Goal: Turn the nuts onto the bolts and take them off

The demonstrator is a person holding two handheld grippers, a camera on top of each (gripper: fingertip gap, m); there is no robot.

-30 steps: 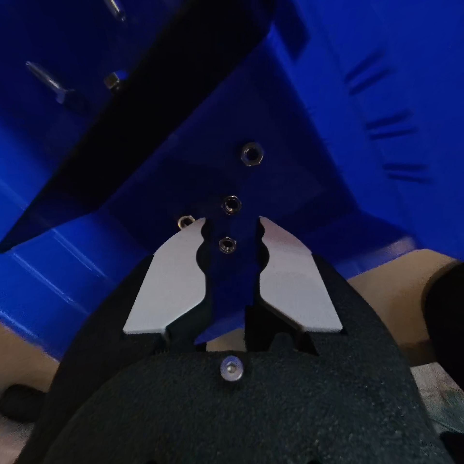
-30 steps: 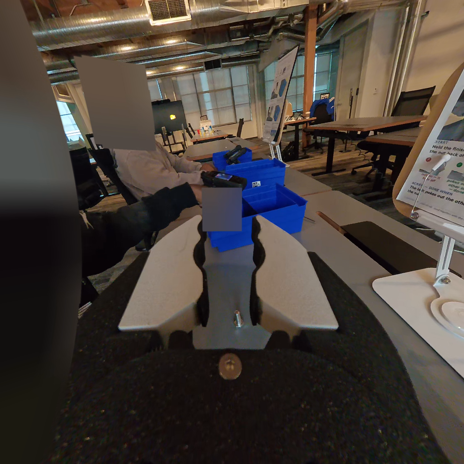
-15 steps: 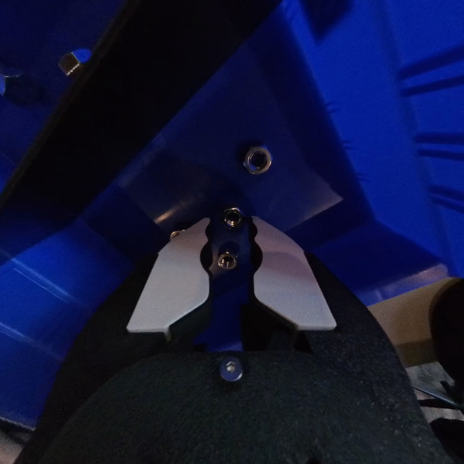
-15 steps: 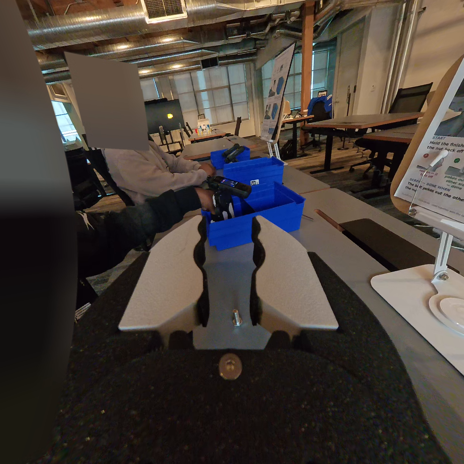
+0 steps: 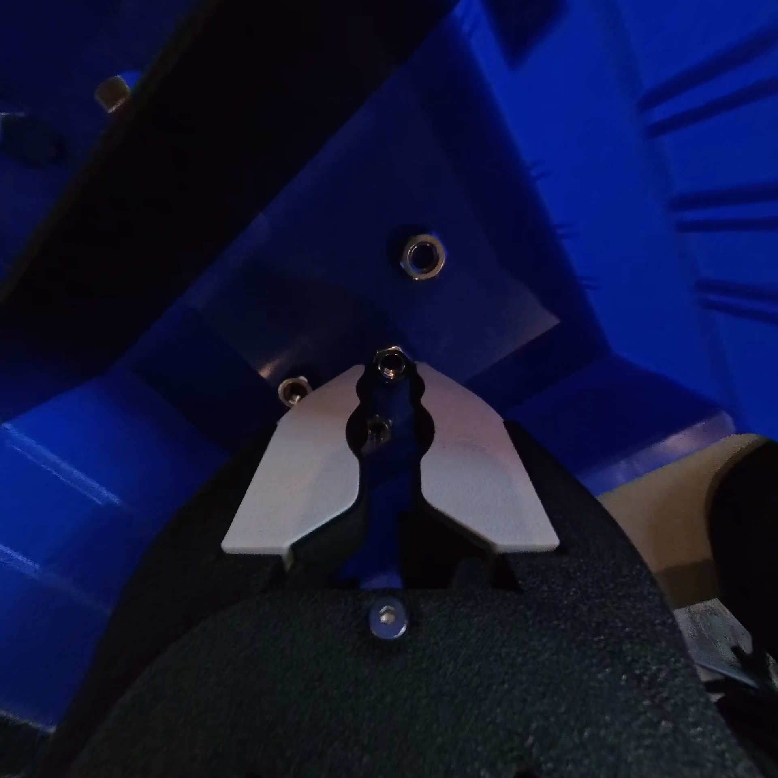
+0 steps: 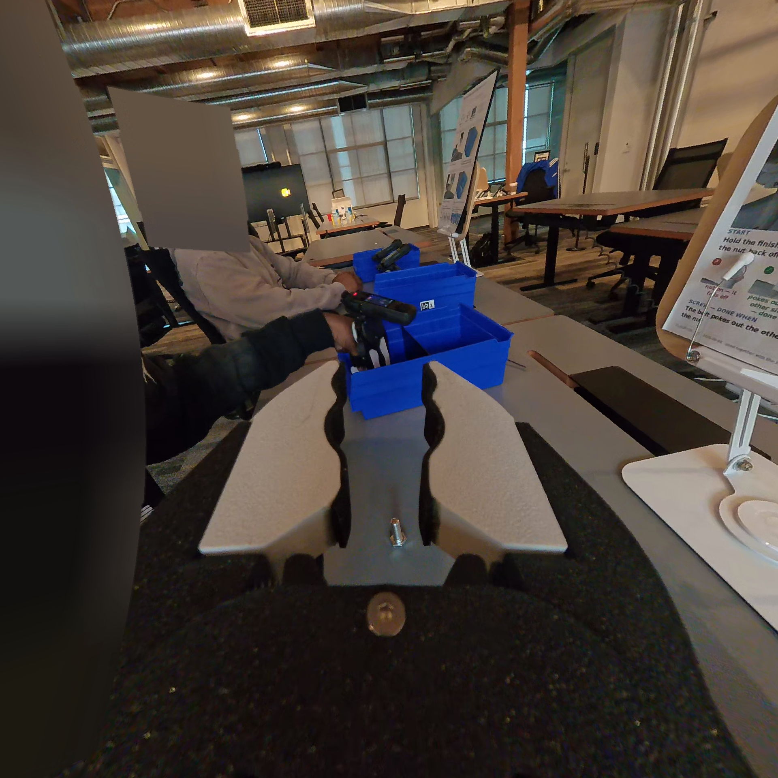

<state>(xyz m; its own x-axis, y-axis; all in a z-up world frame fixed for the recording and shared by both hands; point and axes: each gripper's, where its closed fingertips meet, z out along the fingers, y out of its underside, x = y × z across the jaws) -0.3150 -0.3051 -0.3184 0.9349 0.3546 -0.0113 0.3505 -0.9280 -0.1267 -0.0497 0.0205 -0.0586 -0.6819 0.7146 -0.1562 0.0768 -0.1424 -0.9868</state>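
Jaws first: on my left gripper (image 5: 389, 370) they stand apart with a narrow gap, one loose nut (image 5: 391, 365) right at the tips and another nut (image 5: 377, 430) lying deeper in the gap, neither one pinched as far as I can tell; on my right gripper (image 6: 381, 370) they are apart and hold nothing. Taking the blue bin (image 5: 631, 210) as my landmark, the left gripper is plunged down into it, nose to its floor, while the right one sits level over the grey table (image 6: 547, 421), well short of the bin and pointing toward it. Inside the bin a third nut (image 5: 423, 262) lies farther from the tips and a fourth nut (image 5: 291, 389) just beside the left finger. One bolt (image 6: 395, 532) stands upright on the table, low between the right fingers and bare of any nut. I judge the task barely begun: a nut is not yet picked, and all threading and unthreading is left.
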